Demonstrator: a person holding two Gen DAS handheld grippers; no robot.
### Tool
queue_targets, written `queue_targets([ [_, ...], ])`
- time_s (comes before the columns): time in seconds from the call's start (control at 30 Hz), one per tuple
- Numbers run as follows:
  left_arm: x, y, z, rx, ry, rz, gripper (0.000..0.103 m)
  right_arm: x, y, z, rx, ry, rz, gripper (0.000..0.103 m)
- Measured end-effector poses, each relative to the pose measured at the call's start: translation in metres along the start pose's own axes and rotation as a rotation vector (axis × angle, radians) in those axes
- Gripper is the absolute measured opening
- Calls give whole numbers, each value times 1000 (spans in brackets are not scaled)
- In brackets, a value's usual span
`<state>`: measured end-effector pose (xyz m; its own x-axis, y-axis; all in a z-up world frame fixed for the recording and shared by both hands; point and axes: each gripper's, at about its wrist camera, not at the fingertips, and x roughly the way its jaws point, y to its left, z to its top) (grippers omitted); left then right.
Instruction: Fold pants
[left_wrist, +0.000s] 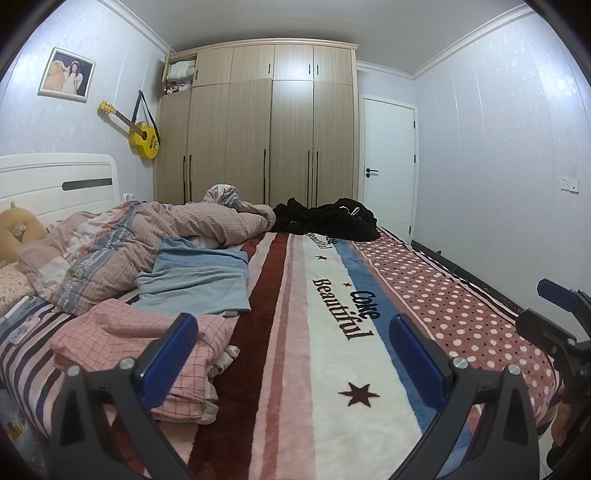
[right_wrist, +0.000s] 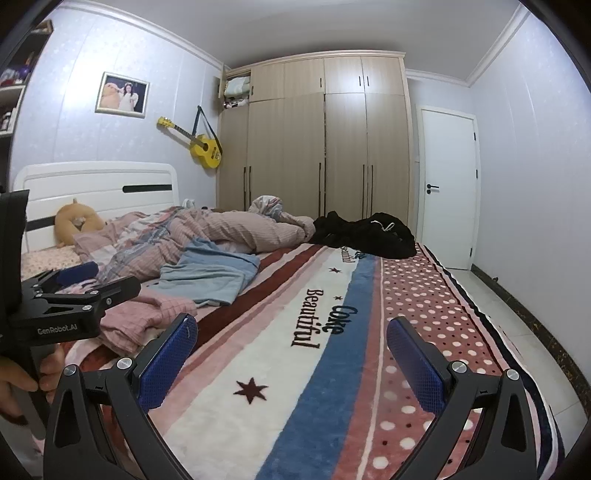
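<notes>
Right now a big wardrobe (left_wrist: 258, 125) fills the far wall, with a white door (left_wrist: 389, 166) next to it. Below them a bed blanket (left_wrist: 332, 350) with stripes, dots and stars covers the bed. A rumpled pink quilt (left_wrist: 147, 236) lies across the far left part of the blanket. A heap of black clothes (left_wrist: 328, 219) sits at the far end, near the door. I cannot tell if they are pants. A blue cloth (left_wrist: 199, 284) lies flat just beside the quilt. Some pink checked pants (left_wrist: 133, 354) are folded in a pile at the near left, close to the left gripper (left_wrist: 295, 354). Its two blue fingers (left_wrist: 170, 362) are spread wide apart and hold nothing. The right gripper (right_wrist: 291, 358) hangs over the striped part, and its fingers are wide apart and empty too. A hand (right_wrist: 22, 384) holds the handle of the left gripper. A yellow guitar (left_wrist: 142, 134) hangs on the wall.
</notes>
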<state>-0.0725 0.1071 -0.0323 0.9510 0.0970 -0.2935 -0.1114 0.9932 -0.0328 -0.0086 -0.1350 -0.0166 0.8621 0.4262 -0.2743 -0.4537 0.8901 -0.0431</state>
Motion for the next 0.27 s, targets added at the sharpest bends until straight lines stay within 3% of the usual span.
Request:
queue_targets([
  [0.27,-1,3,-1,-6,1,-7,102,1,0,0,0,2,3,102],
])
